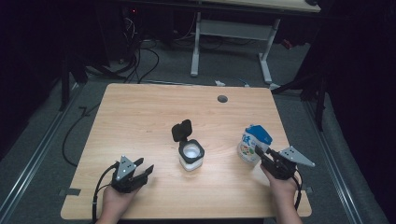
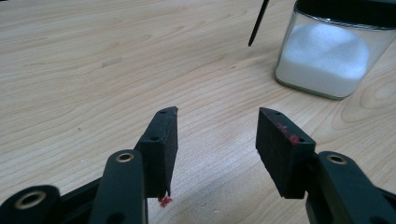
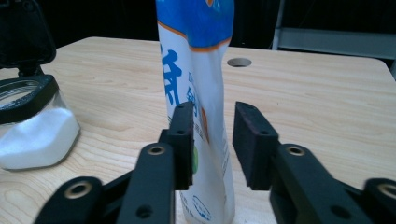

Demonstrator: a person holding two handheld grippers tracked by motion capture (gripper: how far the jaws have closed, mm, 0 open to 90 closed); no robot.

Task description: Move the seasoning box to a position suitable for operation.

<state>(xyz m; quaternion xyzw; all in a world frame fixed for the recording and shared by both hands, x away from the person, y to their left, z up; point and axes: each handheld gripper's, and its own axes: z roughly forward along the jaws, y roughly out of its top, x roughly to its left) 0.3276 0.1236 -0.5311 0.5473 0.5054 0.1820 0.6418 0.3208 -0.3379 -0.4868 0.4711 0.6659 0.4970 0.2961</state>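
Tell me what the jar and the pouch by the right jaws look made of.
Jar: clear, glossy, probably glass; the white powder shows through its walls. Its flip lid looks like matte black plastic. Pouch: thin printed plastic film, seemingly; it creases and pinches narrow.

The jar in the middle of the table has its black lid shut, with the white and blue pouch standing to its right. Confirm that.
Not quite: the jar's black lid is flipped open, standing up behind the mouth, as the high view shows. The white and blue pouch does stand to its right.
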